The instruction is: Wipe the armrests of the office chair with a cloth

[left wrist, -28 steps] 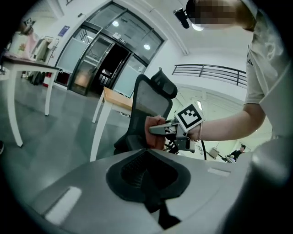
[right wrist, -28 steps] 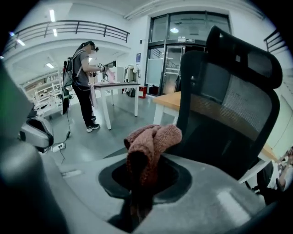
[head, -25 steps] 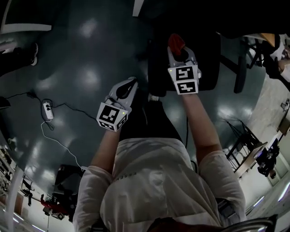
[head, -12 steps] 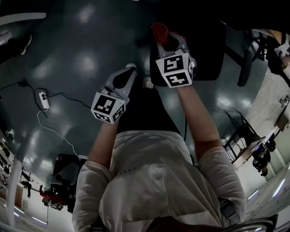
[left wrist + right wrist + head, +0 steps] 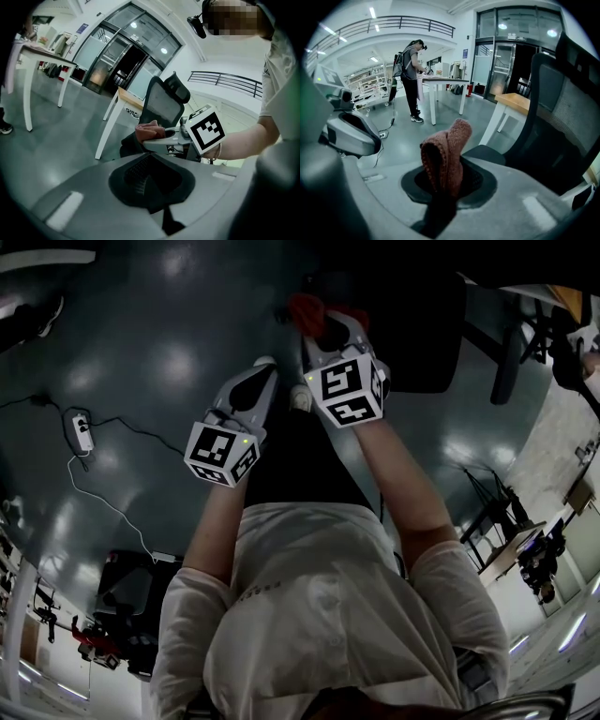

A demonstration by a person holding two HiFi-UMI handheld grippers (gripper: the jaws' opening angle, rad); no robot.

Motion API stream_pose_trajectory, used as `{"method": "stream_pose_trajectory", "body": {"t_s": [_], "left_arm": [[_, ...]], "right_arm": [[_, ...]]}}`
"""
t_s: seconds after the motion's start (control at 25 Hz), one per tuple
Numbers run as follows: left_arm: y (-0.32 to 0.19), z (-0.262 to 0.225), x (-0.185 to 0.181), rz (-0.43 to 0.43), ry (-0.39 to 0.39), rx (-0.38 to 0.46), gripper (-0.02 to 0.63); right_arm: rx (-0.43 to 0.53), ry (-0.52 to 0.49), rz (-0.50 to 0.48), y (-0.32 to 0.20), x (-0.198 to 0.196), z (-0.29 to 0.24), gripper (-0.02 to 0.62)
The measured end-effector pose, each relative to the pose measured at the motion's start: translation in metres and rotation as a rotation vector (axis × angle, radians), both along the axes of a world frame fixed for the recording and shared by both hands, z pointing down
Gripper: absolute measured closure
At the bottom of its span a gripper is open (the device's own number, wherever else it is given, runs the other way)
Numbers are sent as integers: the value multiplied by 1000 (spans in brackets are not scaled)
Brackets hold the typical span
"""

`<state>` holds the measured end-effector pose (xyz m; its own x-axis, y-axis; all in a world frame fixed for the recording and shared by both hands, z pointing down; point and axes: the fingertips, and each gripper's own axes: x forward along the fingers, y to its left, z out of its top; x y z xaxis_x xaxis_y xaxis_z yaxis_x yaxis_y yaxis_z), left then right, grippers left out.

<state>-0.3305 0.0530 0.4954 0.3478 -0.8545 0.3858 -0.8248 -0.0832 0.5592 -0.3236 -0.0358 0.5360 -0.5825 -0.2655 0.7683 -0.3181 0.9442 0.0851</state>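
While pinching a folded reddish cloth (image 5: 446, 152) between the pressed-in jaws of the right gripper (image 5: 443, 183), with the fold standing upright out of the dark pads at the middle of that gripper's view. Carried at the top centre of the head view, close by the left edge of the black office chair (image 5: 427, 329) in the upper right; impossible to tell from there whether touching an armrest or only near one. Behind the cloth in the right gripper view: the chair's mesh backrest along the right edge, its dark seat just past the fold, a wooden table (image 5: 513, 101) beyond that, and a white table (image 5: 440, 82) at upper centre with a person (image 5: 410, 61) standing at it. Lower and to the left in the head view, just beside the right one, the left gripper (image 5: 264, 368), jaws closed flat on each other with nothing between them. Straight ahead in the left gripper view, the right gripper with the cloth at its tip, set against the chair's backrest at centre frame. On the grey floor (image 5: 159, 362) at the left edge of the head view, a power strip (image 5: 81, 432) with a thin cable trailing downward.
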Motion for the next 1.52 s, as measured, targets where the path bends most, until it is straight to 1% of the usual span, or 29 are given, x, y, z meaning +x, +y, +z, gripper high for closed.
{"method": "stream_pose_trajectory", "body": {"t_s": [0.16,0.28,0.64,0.72,0.8,0.92,1.04,1.16,1.28,1.36,1.52], "left_arm": [[12,-1,6,-37,-9,3,589],[22,0,13,-66,-23,-4,589],[43,-1,29,-138,-53,-4,589],[45,0,32,-140,-56,-6,589],[46,2,34,-138,-56,-12,589],[45,5,39,-123,-54,-26,589],[39,6,41,-112,-52,-33,589],[29,3,39,-106,-43,-29,589],[23,3,42,-93,-18,-31,589],[23,8,45,-74,-4,-48,589],[21,17,43,-49,11,-78,589]], "right_arm": [[-9,-7,-63,28,8,-1,540],[-32,-20,-99,50,19,-3,541],[-185,-57,-144,118,59,-7,545],[-238,-62,-141,130,68,-8,546],[-266,-83,-120,132,76,-13,546],[-229,-133,-42,102,90,-26,546],[-146,-166,51,41,102,-34,546],[-81,-185,107,-23,102,-29,546],[-49,-198,129,-71,92,-17,546],[-38,-194,129,-92,83,-7,546],[-32,-166,75,-112,66,14,546]]}}
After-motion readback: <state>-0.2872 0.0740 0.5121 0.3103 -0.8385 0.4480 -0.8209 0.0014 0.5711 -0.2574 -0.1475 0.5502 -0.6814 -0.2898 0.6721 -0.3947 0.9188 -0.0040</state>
